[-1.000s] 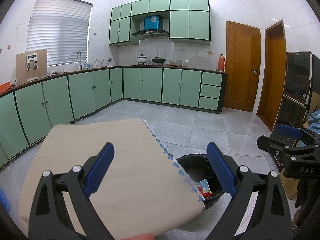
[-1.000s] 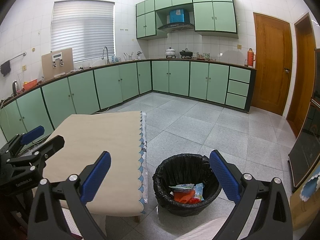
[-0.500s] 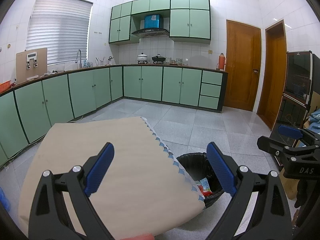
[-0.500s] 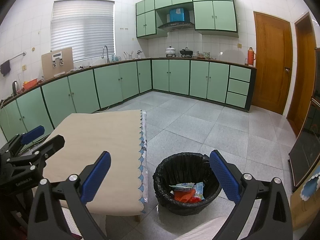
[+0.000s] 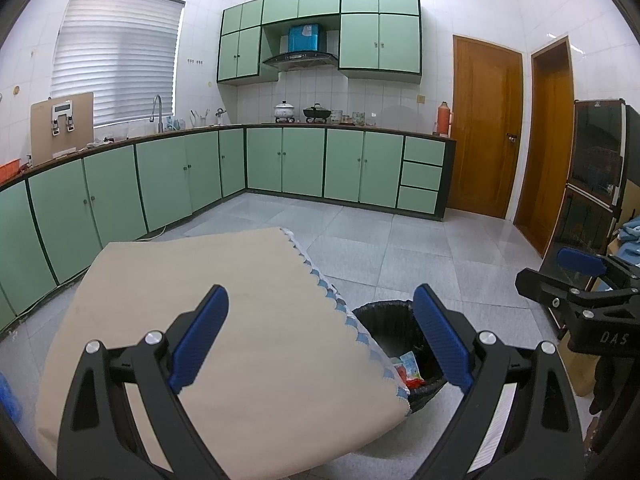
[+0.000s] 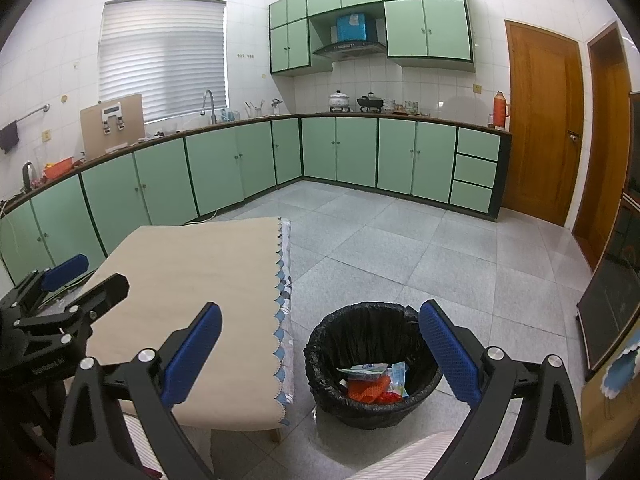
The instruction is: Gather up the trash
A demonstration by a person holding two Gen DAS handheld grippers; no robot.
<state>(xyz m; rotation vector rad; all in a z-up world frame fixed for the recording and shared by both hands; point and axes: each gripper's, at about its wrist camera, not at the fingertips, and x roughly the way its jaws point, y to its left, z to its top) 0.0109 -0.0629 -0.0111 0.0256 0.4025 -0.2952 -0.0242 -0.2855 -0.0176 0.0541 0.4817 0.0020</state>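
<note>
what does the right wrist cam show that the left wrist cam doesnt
Only the right wrist view shows the whole open trash bin standing clear on the floor, with the wrappers inside fully visible, and a dark towel hanging on the wall rail.

Only the left wrist view shows the dark glass cabinet in full, and the bin there is half hidden behind the table edge.

Both show the beige-covered table, the green kitchen cabinets, and both grippers, left gripper and right gripper, open and empty.

a home kitchen: green cabinets (image 6: pixel 416 156), sink tap (image 6: pixel 207 105), range hood (image 6: pixel 350 48), pots (image 6: pixel 339 101) on the stove.
</note>
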